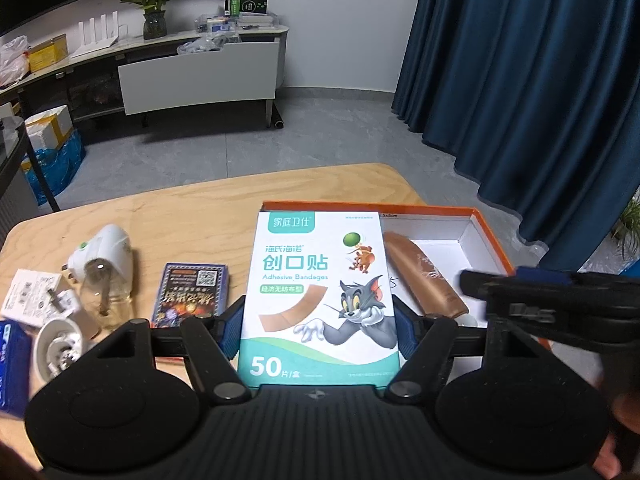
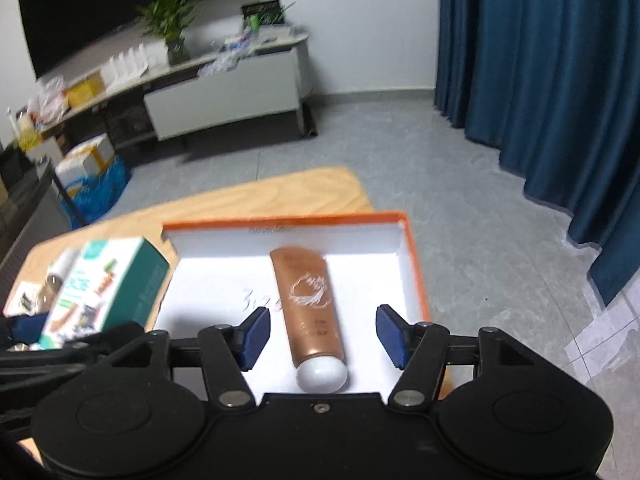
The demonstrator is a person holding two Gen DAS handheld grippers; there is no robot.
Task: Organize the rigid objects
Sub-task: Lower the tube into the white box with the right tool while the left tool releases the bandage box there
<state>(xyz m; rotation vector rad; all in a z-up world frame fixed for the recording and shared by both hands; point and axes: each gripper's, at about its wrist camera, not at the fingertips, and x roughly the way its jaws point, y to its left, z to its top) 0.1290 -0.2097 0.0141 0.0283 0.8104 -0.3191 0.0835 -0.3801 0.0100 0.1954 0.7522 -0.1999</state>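
Note:
My left gripper (image 1: 319, 330) is shut on a white and teal adhesive bandage box (image 1: 320, 296) with a cartoon cat, held above the left edge of the orange-rimmed white tray (image 1: 486, 216). A bronze tube (image 1: 424, 276) with a white cap lies in the tray. In the right wrist view my right gripper (image 2: 322, 334) is open and empty above the tray (image 2: 412, 248), its blue pads on either side of the tube (image 2: 310, 304) without touching it. The bandage box (image 2: 108, 288) shows at the left there.
On the wooden table (image 1: 192, 216) left of the tray lie a dark card box (image 1: 192, 294), a white plug-in device with a clear bottle (image 1: 102, 268), white adapters (image 1: 32, 296), a white round part (image 1: 56, 346) and a blue pack (image 1: 12, 364). A blue curtain (image 1: 520, 80) hangs on the right.

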